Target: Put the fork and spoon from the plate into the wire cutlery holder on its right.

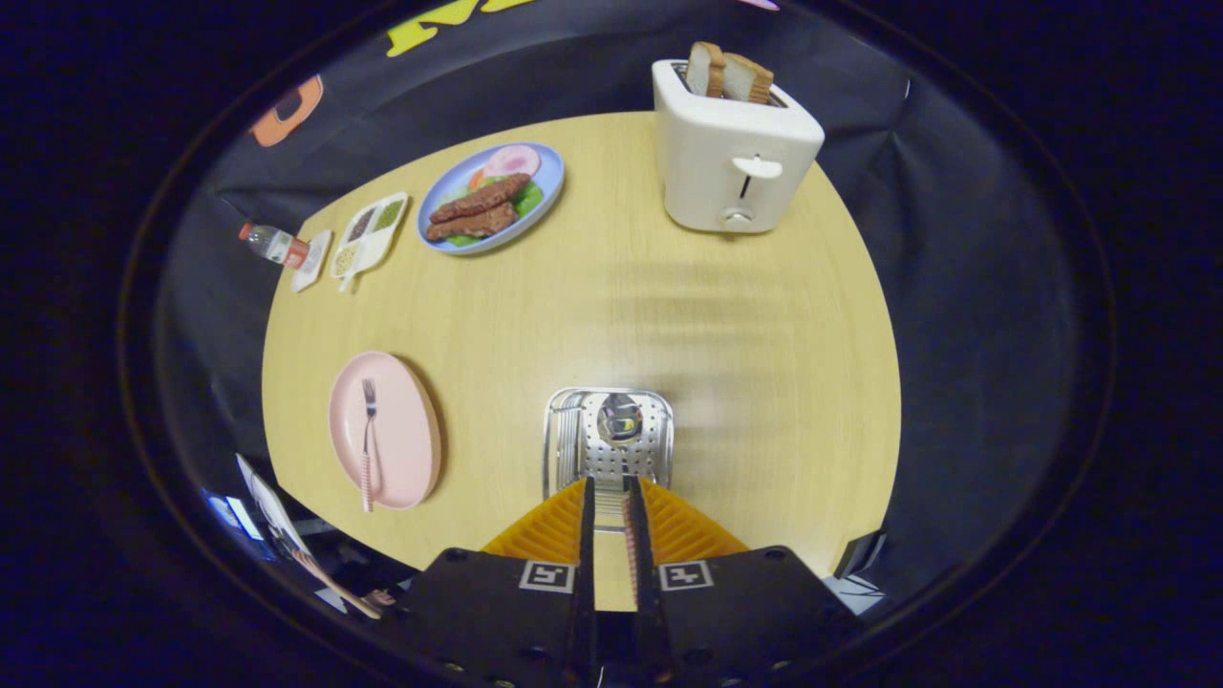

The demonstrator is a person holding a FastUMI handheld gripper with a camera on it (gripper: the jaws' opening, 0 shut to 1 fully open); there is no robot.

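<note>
My gripper (609, 483) hangs over the wire cutlery holder (573, 449), a shiny perforated metal box on the wooden table. Its fingers are shut on the striped handle of the spoon (621, 420), and the spoon's bowl points down into the holder's mouth just beyond the fingertips. Left of the holder, the pink plate (406, 430) carries the fork (368, 444), tines away from me and its striped handle reaching the plate's near rim.
A white toaster (736, 158) with two bread slices stands at the far right of the table. A blue plate of food (549, 182), a divided condiment tray (371, 234) and a small bottle (272, 244) sit at the far left. The table's near edge (439, 554) lies close under the fingers.
</note>
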